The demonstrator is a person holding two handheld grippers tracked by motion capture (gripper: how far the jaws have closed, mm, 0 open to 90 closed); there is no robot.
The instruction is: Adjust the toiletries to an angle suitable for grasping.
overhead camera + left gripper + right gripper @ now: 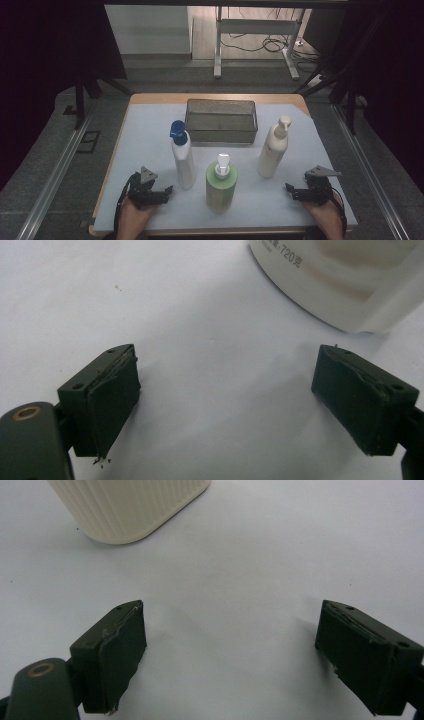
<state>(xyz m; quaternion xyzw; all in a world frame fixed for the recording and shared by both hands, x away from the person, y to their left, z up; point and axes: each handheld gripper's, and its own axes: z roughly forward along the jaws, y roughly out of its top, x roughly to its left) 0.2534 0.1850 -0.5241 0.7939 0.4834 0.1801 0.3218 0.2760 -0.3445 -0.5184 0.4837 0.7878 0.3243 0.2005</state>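
A white-covered table (pixel 150 135) is seen under dim light. A blue-capped white bottle (pixel 183 155) stands just ahead of the left gripper (pixel 161 192), whose jaws are spread and empty. A cream pump bottle (pixel 273 147) stands ahead of the right gripper (pixel 295 191), likewise spread. A green bottle (pixel 221 182) is between them, a mesh basket (pixel 221 121) beyond.

The right gripper (pixel 227 655) rests low over the white table (pixel 260 555), its two black jaws spread wide with nothing between them. Ahead and to their left stands the ribbed base of a cream bottle (pixel 130 505).
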